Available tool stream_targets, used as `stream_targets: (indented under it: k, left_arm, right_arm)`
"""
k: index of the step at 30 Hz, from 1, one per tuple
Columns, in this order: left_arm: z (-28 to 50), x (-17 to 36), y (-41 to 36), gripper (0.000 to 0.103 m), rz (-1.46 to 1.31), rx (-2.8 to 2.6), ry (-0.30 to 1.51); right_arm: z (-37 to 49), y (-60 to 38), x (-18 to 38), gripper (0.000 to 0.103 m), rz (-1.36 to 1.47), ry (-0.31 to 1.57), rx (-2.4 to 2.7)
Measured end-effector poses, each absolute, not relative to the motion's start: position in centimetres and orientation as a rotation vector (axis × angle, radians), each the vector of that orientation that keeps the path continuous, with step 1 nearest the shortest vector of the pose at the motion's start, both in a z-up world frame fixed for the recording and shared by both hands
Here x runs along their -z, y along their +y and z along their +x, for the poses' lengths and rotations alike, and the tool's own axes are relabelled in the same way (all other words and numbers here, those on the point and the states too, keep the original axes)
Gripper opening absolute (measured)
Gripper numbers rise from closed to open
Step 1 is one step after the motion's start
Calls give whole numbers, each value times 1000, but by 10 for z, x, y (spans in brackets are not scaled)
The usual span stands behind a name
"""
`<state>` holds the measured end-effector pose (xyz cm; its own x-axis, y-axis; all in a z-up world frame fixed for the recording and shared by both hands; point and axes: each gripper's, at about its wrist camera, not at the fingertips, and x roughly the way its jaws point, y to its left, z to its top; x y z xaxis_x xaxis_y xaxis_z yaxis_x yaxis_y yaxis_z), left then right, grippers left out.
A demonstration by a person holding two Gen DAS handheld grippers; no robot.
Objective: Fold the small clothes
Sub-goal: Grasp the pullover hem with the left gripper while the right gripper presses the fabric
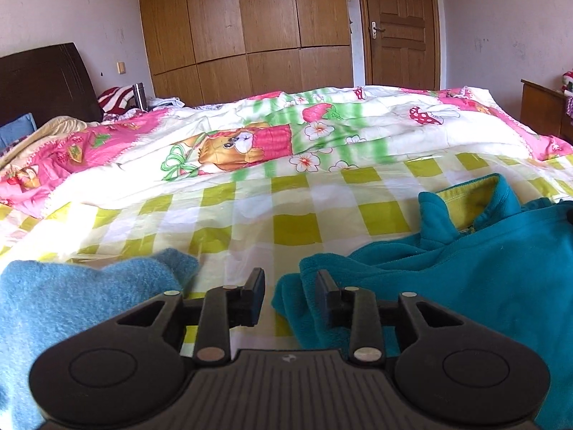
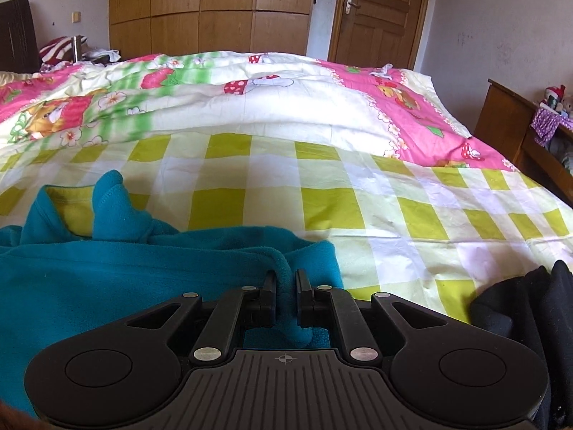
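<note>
Teal fleece, a small jacket with a yellow-green collar lining, lay crumpled on the checked bedsheet, on the side of it nearest me. My right fingers were nearly closed, pinching a rolled edge of that jacket between them. My left fingers stood partly apart with nothing between them, one just touching the jacket's other edge. Beyond the sheet lay a pink cartoon quilt; a lighter blue towel lay at its left.
</note>
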<state>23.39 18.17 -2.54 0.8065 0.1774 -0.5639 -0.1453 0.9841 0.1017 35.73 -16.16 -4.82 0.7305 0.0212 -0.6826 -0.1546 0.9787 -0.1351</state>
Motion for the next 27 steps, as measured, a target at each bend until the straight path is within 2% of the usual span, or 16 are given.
stream_targets:
  k: [2, 4, 8, 10, 14, 16, 19, 24, 26, 27]
  left_arm:
    - [223, 24, 185, 56, 62, -192, 604]
    - [207, 24, 186, 56, 88, -209, 582]
    - [169, 17, 187, 56, 27, -137, 544]
    - [149, 18, 187, 56, -25, -82, 552]
    - [114, 30, 171, 57, 10, 13, 583]
    - [101, 38, 157, 57, 93, 40, 588]
    - [91, 48, 141, 57, 166, 86, 593]
    - [103, 58, 143, 57, 116, 133, 646]
    - [109, 62, 147, 56, 87, 154, 683]
    - [110, 64, 147, 54, 78, 166, 700]
  right_arm:
    - [355, -162, 45, 12, -173, 748, -80]
    - [348, -163, 33, 19, -161, 726, -59]
    - [312, -137, -7, 23, -227, 563, -55]
    - [291, -109, -27, 31, -242, 536, -187]
    - [272, -34, -39, 38, -219, 646, -496]
    - [272, 7, -32, 44, -174, 745, -619]
    - [274, 61, -14, 46, -151, 834, -712]
    - [273, 121, 17, 48, -263, 890, -680]
    - [273, 126, 24, 42, -306, 896, -636]
    - [276, 124, 26, 24, -293, 914, -630]
